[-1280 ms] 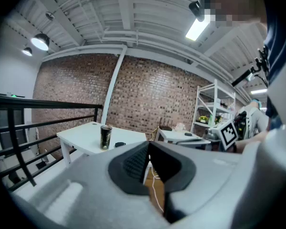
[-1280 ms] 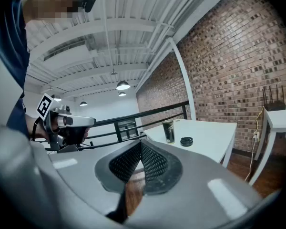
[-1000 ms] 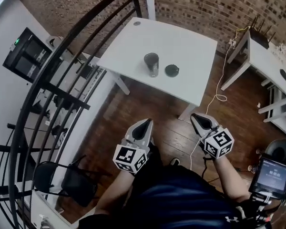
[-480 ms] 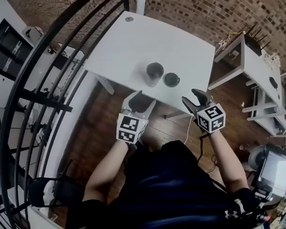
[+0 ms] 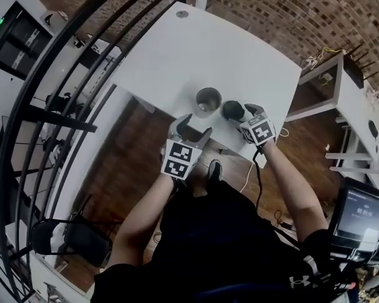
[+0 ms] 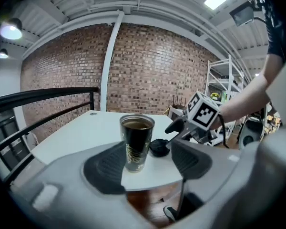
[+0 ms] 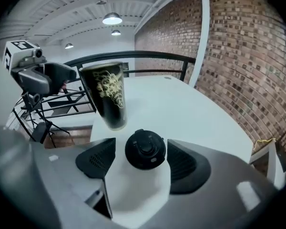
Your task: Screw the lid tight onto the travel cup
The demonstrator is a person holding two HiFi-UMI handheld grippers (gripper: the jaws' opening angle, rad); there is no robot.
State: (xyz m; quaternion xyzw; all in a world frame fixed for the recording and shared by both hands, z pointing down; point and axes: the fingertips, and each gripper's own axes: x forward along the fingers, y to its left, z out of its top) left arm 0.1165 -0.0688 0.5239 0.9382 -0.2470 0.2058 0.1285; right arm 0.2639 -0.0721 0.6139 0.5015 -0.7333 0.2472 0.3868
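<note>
A dark travel cup (image 5: 208, 100) with a gold pattern stands upright and uncapped near the front edge of the white table (image 5: 177, 55). Its black round lid (image 5: 231, 110) lies flat just to the cup's right. My left gripper (image 5: 194, 130) hovers short of the table edge, its jaws opening; the cup (image 6: 137, 141) stands ahead of them, untouched. My right gripper (image 5: 241, 112) reaches over the table edge with its jaws also opening. The lid (image 7: 145, 149) lies between its pads with a gap on each side. The cup (image 7: 107, 97) stands just beyond it.
A black curved railing (image 5: 63, 87) runs along the left over a wooden floor (image 5: 132, 150). A brick wall (image 5: 284, 11) stands behind the table. White shelving (image 5: 357, 100) stands at the right, a dark chair (image 5: 76, 242) at the lower left.
Both grippers have moved forward from over the floor to the table's front edge. Their jaws have gone from shut to open, and the right one now brackets the lid.
</note>
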